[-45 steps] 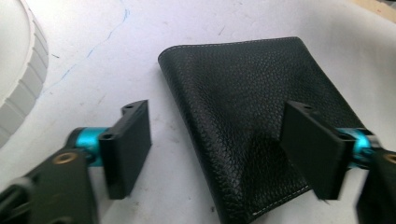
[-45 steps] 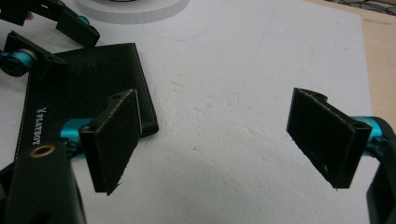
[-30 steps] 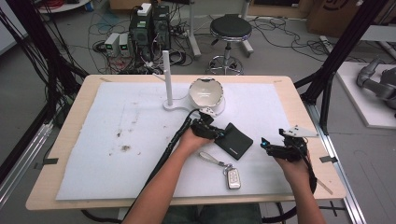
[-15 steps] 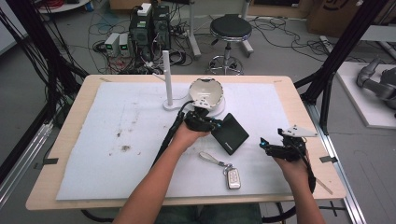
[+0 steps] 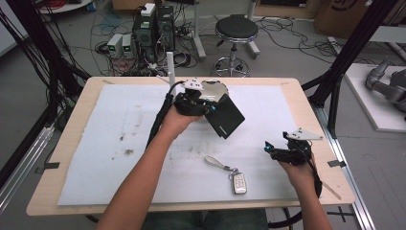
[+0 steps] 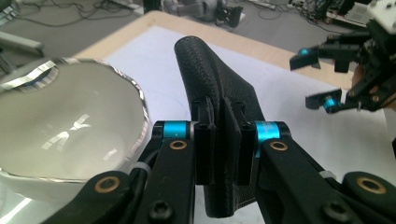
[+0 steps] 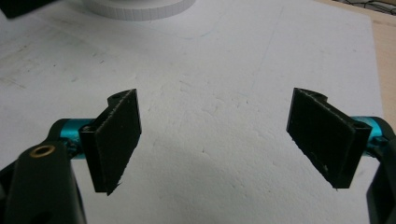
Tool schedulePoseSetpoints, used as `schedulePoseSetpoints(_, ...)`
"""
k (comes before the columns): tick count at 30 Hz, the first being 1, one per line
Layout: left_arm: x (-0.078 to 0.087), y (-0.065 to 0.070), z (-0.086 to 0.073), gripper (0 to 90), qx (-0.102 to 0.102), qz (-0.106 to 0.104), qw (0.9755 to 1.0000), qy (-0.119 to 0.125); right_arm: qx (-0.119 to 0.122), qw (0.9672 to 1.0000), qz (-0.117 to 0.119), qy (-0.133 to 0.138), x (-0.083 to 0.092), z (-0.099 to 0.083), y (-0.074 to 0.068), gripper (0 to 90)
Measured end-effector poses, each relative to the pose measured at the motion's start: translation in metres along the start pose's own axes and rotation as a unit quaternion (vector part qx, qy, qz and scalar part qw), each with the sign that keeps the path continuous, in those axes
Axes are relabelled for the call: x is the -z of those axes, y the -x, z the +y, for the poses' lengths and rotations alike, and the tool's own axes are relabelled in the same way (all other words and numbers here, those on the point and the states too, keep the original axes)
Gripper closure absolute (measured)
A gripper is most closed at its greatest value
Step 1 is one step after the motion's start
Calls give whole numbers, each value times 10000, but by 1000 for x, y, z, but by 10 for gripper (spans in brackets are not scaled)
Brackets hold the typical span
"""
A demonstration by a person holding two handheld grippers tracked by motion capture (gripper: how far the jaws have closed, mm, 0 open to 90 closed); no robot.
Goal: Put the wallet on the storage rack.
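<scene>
black wallet (image 6: 219, 93) clamped between left gripper (image 6: 224, 140) jaws

Plenty of open white mat (image 5: 119, 158) on the bench's left half for a hand-held gripper to pass, but the mirror (image 5: 214, 89) and white post (image 5: 170, 67) crowd the back middle, and the key fob (image 5: 239, 182) sits front-center.

Grey floor, black stool (image 5: 236, 28), tangled cables (image 5: 115, 36) behind table (image 5: 72, 129)
</scene>
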State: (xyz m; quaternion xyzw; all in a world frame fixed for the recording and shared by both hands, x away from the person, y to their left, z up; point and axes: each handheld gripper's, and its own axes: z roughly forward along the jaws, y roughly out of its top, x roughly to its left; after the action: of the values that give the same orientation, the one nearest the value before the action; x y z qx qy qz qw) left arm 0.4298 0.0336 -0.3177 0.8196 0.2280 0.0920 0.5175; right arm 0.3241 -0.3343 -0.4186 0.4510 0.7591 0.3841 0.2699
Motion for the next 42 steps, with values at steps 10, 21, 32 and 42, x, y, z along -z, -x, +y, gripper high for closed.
schedulePoseSetpoints(10,24,-25,19,825,37,444,9989,159,-21,10000,3,19,1,0,2,179)
schedulePoseSetpoints(21,31,-45,34,825,-14,769,9970,61,16,10000,31,52,2,2,0,179)
schedulePoseSetpoints(32,14,-65,34,825,127,939,9955,4,-52,10000,-1,16,1,-1,4,179)
schedulePoseSetpoints(42,0,-77,30,824,72,1108,9937,-150,-48,10000,9,-23,-1,-2,5,179)
